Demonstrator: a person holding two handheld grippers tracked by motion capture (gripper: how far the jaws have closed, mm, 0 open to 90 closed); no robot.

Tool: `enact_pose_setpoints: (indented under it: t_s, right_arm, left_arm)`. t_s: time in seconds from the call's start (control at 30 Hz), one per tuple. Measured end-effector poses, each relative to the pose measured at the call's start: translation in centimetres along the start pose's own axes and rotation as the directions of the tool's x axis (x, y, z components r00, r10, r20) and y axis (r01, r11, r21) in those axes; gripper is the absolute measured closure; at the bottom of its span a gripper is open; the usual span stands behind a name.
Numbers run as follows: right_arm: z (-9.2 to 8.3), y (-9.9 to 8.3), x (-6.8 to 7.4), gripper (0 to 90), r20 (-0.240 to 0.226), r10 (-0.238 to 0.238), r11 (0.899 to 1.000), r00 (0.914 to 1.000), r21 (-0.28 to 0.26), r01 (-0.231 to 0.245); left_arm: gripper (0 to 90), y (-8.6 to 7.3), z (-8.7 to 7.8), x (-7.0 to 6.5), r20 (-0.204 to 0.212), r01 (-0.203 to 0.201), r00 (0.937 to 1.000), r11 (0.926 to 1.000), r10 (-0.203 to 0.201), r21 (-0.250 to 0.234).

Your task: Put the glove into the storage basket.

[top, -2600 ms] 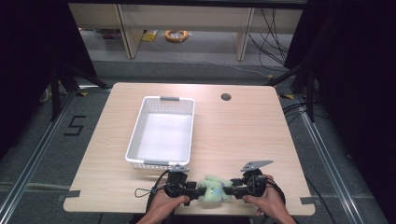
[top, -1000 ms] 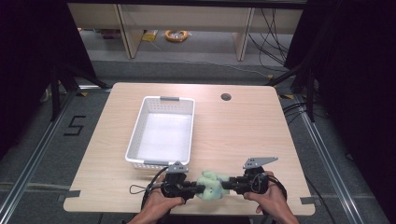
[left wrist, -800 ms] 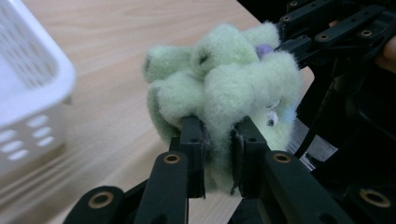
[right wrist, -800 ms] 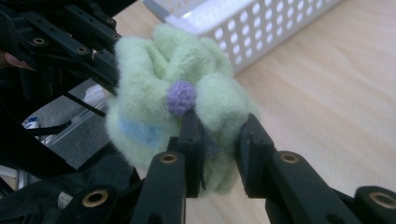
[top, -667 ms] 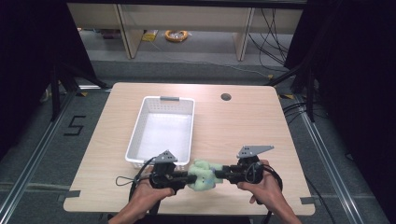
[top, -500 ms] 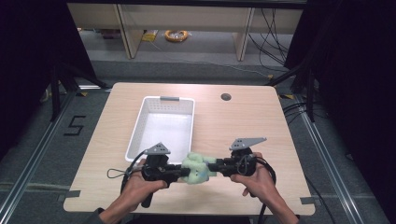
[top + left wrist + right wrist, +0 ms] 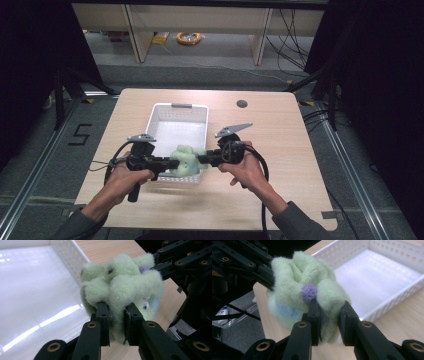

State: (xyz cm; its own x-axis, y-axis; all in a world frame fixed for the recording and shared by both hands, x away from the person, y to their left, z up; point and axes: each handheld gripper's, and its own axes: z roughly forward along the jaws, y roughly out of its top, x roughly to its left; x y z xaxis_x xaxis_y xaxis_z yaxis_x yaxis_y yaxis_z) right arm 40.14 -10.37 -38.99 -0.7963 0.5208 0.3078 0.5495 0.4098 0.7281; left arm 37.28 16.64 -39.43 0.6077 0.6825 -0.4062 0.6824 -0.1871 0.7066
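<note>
Grippers, left [image 7: 167,163] and right [image 7: 204,159], both clamp the green plush toy [image 7: 184,159] over the white basket's [image 7: 165,111] near rim.

Dim surroundings, glare in basket [image 7: 30,290], soft close-up focus

A white perforated plastic basket [image 7: 172,120] sits on the light wooden table [image 7: 280,135], left of centre. A fluffy pale-green plush toy [image 7: 184,159] hangs above the basket's near rim, pinched between two black hand-held grippers: the left gripper [image 7: 169,164] at the basket's near-left corner, the right gripper [image 7: 201,159] just right of the basket. A small round dark hole [image 7: 242,104] lies beyond the basket, to its right.
</note>
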Motion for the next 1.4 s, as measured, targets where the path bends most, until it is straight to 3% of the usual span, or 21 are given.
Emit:
enact_pose_setpoints:
  t_s: [0.23, 0.53, 0.83, 0.9, 0.93, 1.03, 1.1, 1.2, 1.27, 1.4]
  right_arm:
    - [3.1, 2.4, -0.6, 74.6, 0.012, 0.018, 0.999, 0.9998, 0.027, -0.019]
    - [6.8, 2.6, -2.0, 74.5, 0.037, 0.078, 0.993, 0.9963, 0.088, -0.081]
    - [8.6, 2.0, -2.4, 74.4, 0.055, 0.081, 0.988, 0.9952, 0.131, -0.087]
    - [8.8, 1.9, -2.1, 74.4, 0.086, 0.127, 0.975, 0.9882, 0.172, -0.14]
    - [9.0, 1.8, -2.3, 74.4, 0.078, 0.106, 0.979, 0.9913, 0.169, -0.118]
    - [9.5, 1.7, -2.2, 74.4, 0.095, 0.106, 0.975, 0.9898, 0.186, -0.123]
    - [9.8, 1.6, -2.4, 74.3, 0.086, 0.083, 0.977, 0.9928, 0.19, -0.098]
    - [10.1, 1.6, -2.5, 74.2, 0.102, 0.096, 0.972, 0.9902, 0.207, -0.115]
    - [10.3, 1.6, -2.5, 74.1, 0.095, 0.088, 0.972, 0.9915, 0.211, -0.107]
    - [10.6, 1.5, -2.5, 73.7, 0.106, 0.076, 0.966, 0.9915, 0.238, -0.099]
  left_arm:
    - [76.4, 0.9, -0.2, 3.4, -0.042, 0.048, 0.998, 0.9983, -0.047, 0.032]
    - [76.0, 1.1, 1.4, 6.7, -0.069, 0.105, 0.9927, 0.9897, -0.099, 0.097]
    - [75.5, 0.3, 2.6, 7.6, -0.111, 0.112, 0.989, 0.9838, -0.097, 0.14]
    - [75.5, 0.1, 2.8, 7.7, -0.12, 0.104, 0.9891, 0.9818, -0.085, 0.159]
    - [75.4, 0.0, 2.9, 7.8, -0.119, 0.111, 0.9885, 0.9813, -0.093, 0.157]
    - [75.2, -0.3, 3.2, 8.0, -0.116, 0.104, 0.9897, 0.9782, -0.084, 0.18]
    - [75.1, -0.4, 3.4, 8.1, -0.124, 0.104, 0.989, 0.9772, -0.082, 0.185]
    - [74.7, -0.5, 3.6, 8.1, -0.134, 0.102, 0.988, 0.9747, -0.076, 0.199]
    - [74.5, -0.5, 3.7, 8.2, -0.142, 0.079, 0.9887, 0.9732, -0.049, 0.216]
    - [74.1, -0.8, 4.2, 8.2, -0.156, 0.079, 0.9869, 0.967, -0.041, 0.242]
